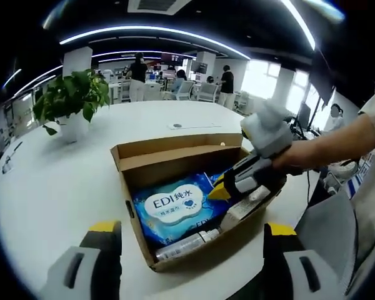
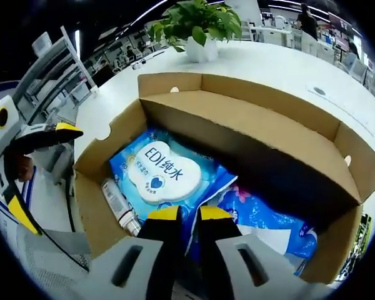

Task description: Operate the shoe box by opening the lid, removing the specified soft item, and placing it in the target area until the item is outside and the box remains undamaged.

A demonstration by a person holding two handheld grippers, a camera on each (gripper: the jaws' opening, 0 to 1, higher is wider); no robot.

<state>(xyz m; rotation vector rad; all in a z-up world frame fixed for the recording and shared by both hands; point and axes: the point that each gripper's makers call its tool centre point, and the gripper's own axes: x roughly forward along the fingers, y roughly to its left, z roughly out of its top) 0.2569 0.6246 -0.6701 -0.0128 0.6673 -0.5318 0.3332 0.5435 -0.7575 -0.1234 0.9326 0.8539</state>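
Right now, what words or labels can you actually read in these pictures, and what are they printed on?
"EDI 纯水": on the white lid label of the blue wet wipes pack lying in the open cardboard box; it reads the same in the left gripper view.
Smaller print under that label: too small to read.
Print on the small bottle and on the second blue pack: too blurred to read.

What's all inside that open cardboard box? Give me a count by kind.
Blue wet-wipe packs: 2, the EDI pack and a second blue pack beside it
Small white bottle: 1, lying along the box wall
Total: 3 things that show inside the shoe box; the right gripper hides part of the contents.
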